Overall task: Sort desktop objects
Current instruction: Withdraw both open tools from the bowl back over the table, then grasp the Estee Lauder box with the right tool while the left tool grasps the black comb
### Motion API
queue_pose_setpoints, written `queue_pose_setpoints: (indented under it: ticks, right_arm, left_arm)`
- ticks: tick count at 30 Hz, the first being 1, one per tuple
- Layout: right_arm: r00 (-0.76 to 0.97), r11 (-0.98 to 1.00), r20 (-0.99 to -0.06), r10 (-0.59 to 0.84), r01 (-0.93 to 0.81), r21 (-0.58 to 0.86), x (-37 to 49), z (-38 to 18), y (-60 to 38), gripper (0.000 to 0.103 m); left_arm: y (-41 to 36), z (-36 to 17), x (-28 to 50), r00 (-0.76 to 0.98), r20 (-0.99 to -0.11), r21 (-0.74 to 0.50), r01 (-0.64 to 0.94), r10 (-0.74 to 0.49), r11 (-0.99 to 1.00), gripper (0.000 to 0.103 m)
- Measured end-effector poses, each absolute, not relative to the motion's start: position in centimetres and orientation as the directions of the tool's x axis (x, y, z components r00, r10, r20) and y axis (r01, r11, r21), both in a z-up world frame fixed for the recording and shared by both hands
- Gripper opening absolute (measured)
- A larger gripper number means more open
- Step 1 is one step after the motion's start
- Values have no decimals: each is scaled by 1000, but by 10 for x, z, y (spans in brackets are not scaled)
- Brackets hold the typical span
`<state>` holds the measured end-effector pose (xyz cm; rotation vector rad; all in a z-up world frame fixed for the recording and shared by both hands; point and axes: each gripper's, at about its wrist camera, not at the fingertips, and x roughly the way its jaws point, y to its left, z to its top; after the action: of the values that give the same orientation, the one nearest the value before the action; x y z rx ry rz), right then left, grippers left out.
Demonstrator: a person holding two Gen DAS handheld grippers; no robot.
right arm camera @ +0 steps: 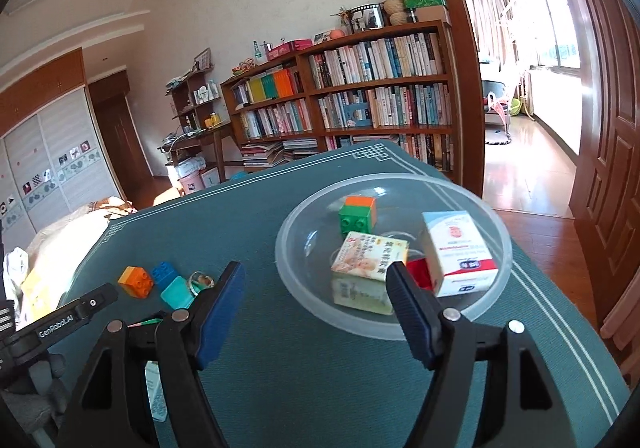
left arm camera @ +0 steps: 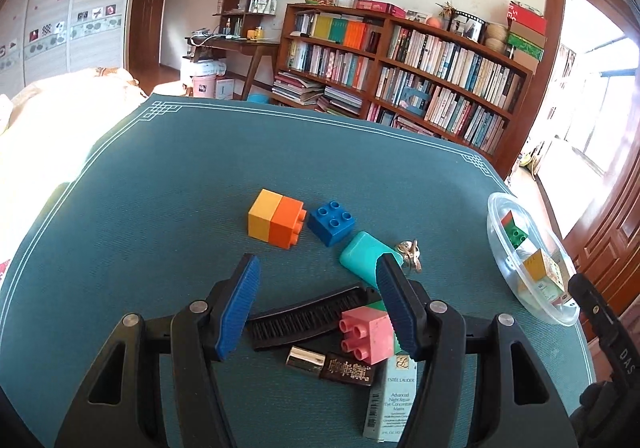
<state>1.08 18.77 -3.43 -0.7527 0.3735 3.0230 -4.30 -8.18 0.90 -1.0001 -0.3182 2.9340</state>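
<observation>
My left gripper [left arm camera: 318,268] hangs open over a cluster on the green table mat: a black comb [left arm camera: 308,318], a pink brick [left arm camera: 370,334], a brown bottle [left arm camera: 332,366] and a pale cosmetics box [left arm camera: 392,396]. Beyond it lie a yellow-and-orange brick [left arm camera: 276,222], a blue brick [left arm camera: 331,222], a teal case [left arm camera: 366,258] and keys [left arm camera: 410,254]. My right gripper [right arm camera: 316,272] is open and empty just before the clear bowl [right arm camera: 292,280]. The bowl holds a green-and-orange brick [right arm camera: 357,214], two small cartons [right arm camera: 368,272] [right arm camera: 460,252] and a red piece [right arm camera: 420,272].
The bowl [left arm camera: 500,248] sits near the table's right edge, with the door and wooden floor beyond. A bookcase [left arm camera: 400,60] stands behind the table and a bed [left arm camera: 48,120] to the left. In the right wrist view, the left gripper's body [right arm camera: 60,322] shows at the left.
</observation>
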Motion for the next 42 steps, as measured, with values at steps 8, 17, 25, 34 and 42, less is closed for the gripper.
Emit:
queue_pose_setpoints:
  ticks: [8,17,25,34,42]
  right_arm:
    - [-829,-968,-520,-206,96,232,14,-56,129,76]
    - [-737,-935,-576,-354,283,212,24,-76,85,76]
    - [-674,-931,-656,-341,341,133,21,-95,60,76]
    - [-687,-967,-692,-220,246,63,18,-99,78,49]
    - [-628,-944,-715,-307,297,145,3,-102,86,38]
  left_arm:
    - [-106,1,-41,-800,-597,-239,96,68,-966,64]
    - [-101,-8,-46,-788,-610,-249,83,89,-965,64]
    - [-109,-12,-43,-792,-607,-254,113,67,-961,64]
    - [-111,-15,-45,-787,-613,-257,120,66,-959,64]
    - [-97,-25,-51,-757,-647,-211,62,92,-976,64]
